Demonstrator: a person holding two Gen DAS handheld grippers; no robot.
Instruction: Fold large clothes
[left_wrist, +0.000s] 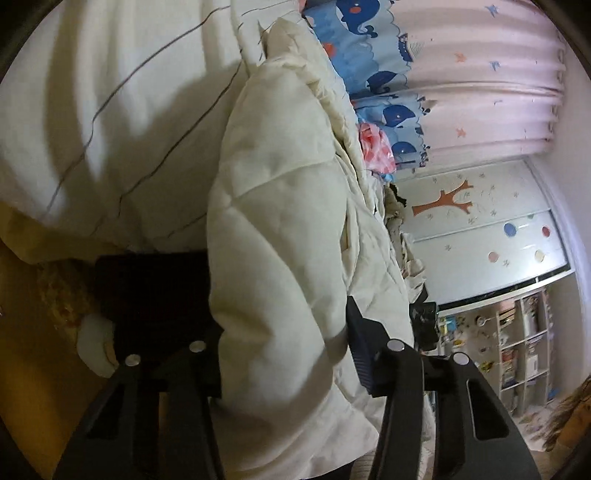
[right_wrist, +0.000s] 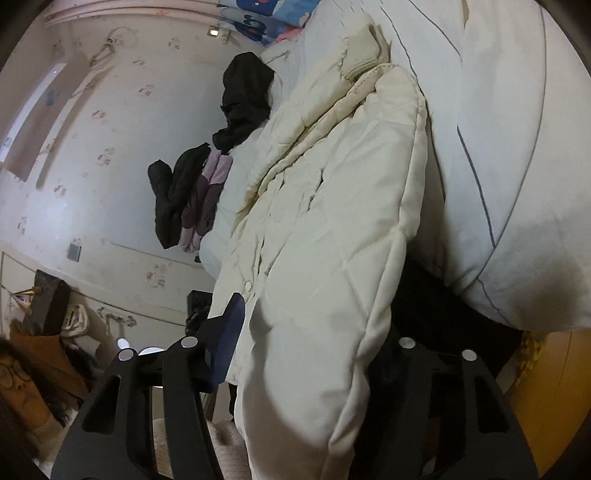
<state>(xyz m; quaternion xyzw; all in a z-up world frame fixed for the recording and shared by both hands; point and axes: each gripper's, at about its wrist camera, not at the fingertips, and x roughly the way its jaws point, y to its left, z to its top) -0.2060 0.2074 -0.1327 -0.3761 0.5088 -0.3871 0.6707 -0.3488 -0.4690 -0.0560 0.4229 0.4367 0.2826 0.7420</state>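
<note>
Your cream quilted padded coat (left_wrist: 280, 229) lies on the bed, hem hanging over its near edge, long axis running from that edge toward the far side, collar end away from you. Both hands point slightly downward at the hem. Your left gripper (left_wrist: 284, 354) and right gripper (right_wrist: 314, 332) each have their fingers pinching a thick fold of it. A white striped duvet (right_wrist: 517, 147) bulges alongside; dark clothes (right_wrist: 192, 184) sit farther along the bed.

Our right tool (right_wrist: 314, 328) clamps the hem of a cream quilted jacket (right_wrist: 332, 206) lying on the bed (right_wrist: 517, 166); dark clothes (right_wrist: 192, 192) lie beyond it.
</note>
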